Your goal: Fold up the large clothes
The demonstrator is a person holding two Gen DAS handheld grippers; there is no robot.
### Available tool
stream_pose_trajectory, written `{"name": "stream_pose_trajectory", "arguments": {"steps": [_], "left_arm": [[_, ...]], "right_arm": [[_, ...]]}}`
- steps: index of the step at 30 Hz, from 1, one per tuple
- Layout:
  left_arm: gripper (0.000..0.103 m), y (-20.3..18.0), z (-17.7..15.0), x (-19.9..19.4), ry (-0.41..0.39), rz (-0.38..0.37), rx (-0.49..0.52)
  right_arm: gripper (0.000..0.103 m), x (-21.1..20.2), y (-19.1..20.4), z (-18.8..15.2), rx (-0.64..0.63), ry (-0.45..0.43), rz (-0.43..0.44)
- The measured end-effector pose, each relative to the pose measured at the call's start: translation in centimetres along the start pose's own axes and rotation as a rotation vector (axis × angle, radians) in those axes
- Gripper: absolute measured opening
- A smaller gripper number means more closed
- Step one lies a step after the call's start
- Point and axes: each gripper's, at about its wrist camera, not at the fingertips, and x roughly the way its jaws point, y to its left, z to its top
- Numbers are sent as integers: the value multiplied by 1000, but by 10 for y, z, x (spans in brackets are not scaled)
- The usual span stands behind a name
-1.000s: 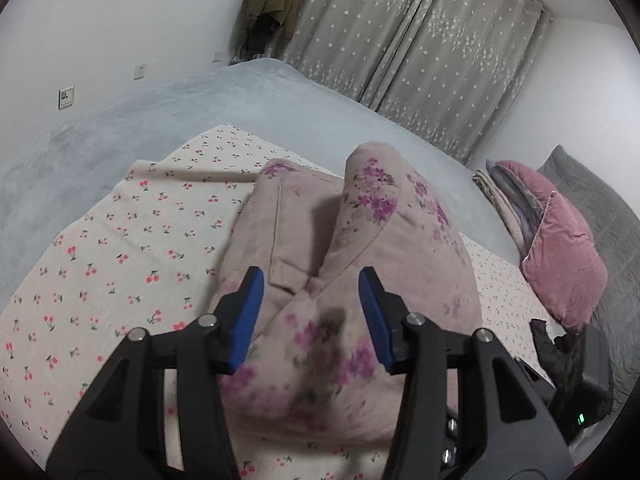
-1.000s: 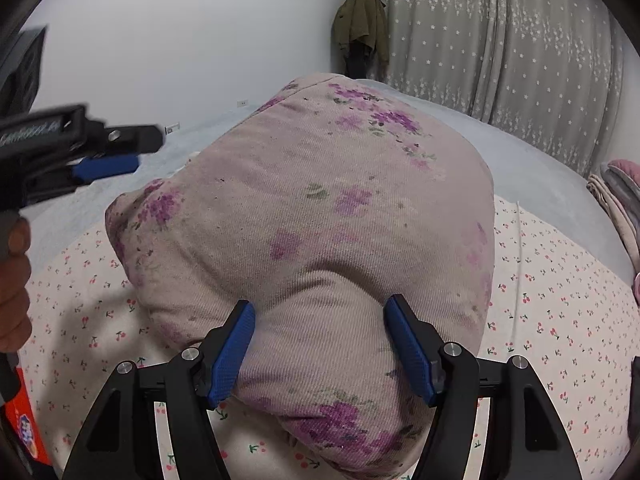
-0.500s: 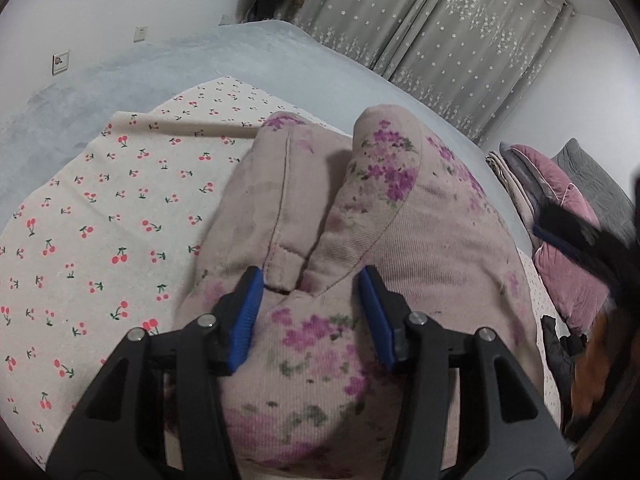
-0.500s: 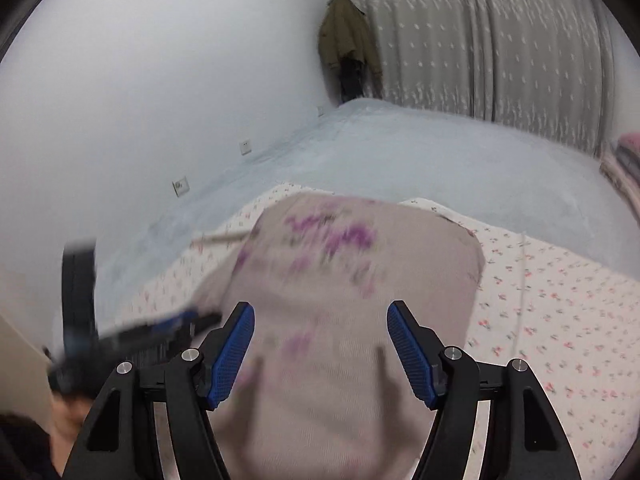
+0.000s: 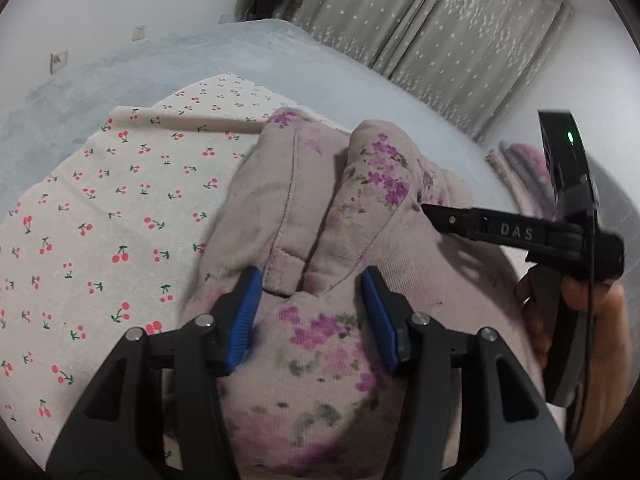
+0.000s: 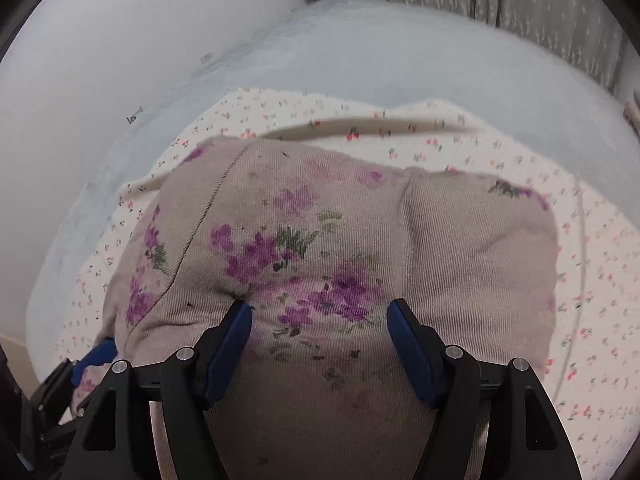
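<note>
Grey bedding (image 5: 304, 60) and pale star-dotted curtains (image 5: 440, 20) frame the scene, yet everything centres on the floral garment (image 6: 320, 240), a mauve padded piece with purple flowers that lies bunched on a cherry-print sheet (image 5: 100, 220) spread over the bed. In the left wrist view a seamed edge and a thick roll of its cloth rise side by side.

The left gripper (image 5: 312, 312) hangs low over the near end of the garment, its blue fingers (image 5: 244, 316) spreading, cloth bulging up between them but no visible pinch. The right gripper (image 6: 320, 344) is also opening over the flowered panel, fabric between its fingers, not clamped. A hand (image 5: 560, 320) carries it at the garment's right side.

The step looks like letting go after laying a fold. Next, each gripper likely needs a fresh hold on an outer edge, lifted cleanly so the bulky layers do not slide apart.
</note>
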Motion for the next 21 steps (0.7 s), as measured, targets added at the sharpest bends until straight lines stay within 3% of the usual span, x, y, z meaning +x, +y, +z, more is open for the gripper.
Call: {"name": "stream_pose_trajectory", "arguments": {"steps": [2,5,8,11,16,18,21], "left_arm": [[75,9,5,-19,-30,-39,-50],[80,20,7,-41,-70,-50,-106],[81,35,5,-47,-40,-113,-175],[83,44,0,-39,6,-123,-209],[91,56,-16,-25,71,-127,-232],[92,58,-21,-12,122,-113,-233],[95,64,-27,2,161,-148,-269]], "right_arm": [[77,-32,-9,-7,35,-88,14],[85,-68,-28,-26,121,-161,76],[86,-86,-51,-52,172,-184,95],[87,-89,-80,-77,278,-183,192],[92,-66,-134,-130,564,-125,391],[97,-51,-146,-145,646,-109,489],[100,-42,-149,-155,703,-103,559]]}}
